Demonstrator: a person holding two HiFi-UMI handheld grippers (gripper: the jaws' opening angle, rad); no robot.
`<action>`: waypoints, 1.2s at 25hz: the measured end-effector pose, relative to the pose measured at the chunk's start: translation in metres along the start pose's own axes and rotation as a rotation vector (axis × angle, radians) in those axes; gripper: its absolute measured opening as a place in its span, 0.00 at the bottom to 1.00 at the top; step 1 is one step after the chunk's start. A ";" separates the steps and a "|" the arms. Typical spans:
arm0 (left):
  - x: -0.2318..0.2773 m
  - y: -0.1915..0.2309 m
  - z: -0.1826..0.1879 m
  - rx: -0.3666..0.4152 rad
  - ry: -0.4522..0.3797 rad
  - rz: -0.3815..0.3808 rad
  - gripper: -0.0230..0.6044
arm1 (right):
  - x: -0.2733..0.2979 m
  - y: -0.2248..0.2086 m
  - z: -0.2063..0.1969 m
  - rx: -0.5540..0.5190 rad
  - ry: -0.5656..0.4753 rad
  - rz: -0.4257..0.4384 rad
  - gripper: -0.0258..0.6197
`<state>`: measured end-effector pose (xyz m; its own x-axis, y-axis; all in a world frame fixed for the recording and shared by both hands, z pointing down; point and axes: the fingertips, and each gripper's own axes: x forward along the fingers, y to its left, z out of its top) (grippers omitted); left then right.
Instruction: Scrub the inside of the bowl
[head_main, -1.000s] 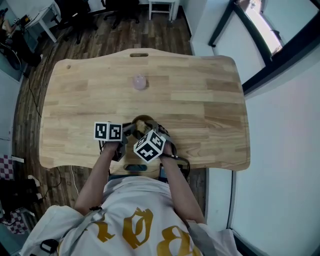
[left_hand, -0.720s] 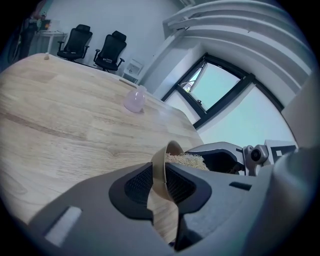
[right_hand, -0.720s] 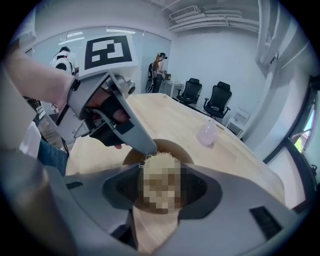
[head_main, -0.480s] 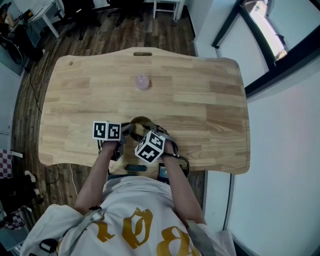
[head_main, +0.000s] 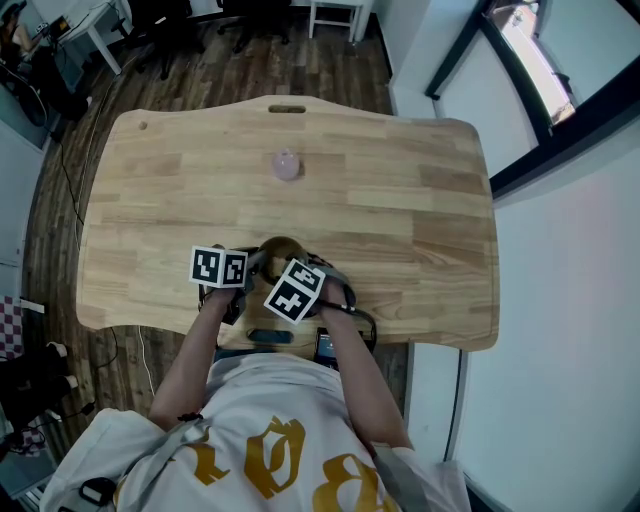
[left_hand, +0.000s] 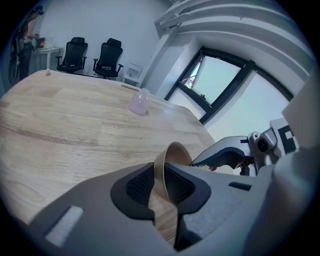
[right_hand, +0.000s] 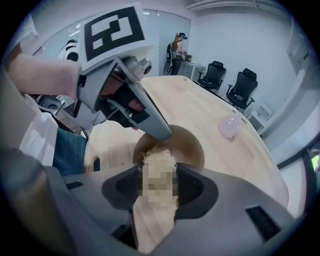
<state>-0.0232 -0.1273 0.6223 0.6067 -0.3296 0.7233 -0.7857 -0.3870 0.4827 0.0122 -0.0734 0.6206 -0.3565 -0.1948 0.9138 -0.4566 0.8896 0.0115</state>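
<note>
Grip check: the bowl (head_main: 283, 248) sits near the front edge of the table (head_main: 400, 200), thin-walled wood, probably light, stiff and apt to skid. The left gripper (left_hand: 160, 184) is closing on its rim, while the right gripper (right_hand: 159, 187) clamps a soft, fibrous scrubber (right_hand: 158, 159) over its inside.

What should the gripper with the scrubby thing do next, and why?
Probably ease the right gripper forward so the scrubber presses down inside the bowl. The scrubber sits pinched in its jaws at the bowl's near rim, and the left gripper, its jaws closing on the rim, steadies the bowl.
</note>
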 end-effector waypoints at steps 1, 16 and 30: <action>0.000 0.000 0.001 0.000 -0.001 0.001 0.13 | 0.000 -0.004 -0.002 0.024 0.006 -0.016 0.31; 0.000 -0.011 0.006 -0.032 -0.017 -0.047 0.13 | -0.012 -0.042 0.001 0.085 -0.033 -0.254 0.31; 0.003 -0.004 0.003 -0.121 -0.039 -0.065 0.13 | -0.002 -0.006 0.015 -0.052 -0.093 -0.103 0.31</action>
<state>-0.0184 -0.1290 0.6212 0.6590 -0.3417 0.6700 -0.7521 -0.3030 0.5852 0.0036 -0.0840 0.6125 -0.3849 -0.3214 0.8652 -0.4529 0.8826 0.1264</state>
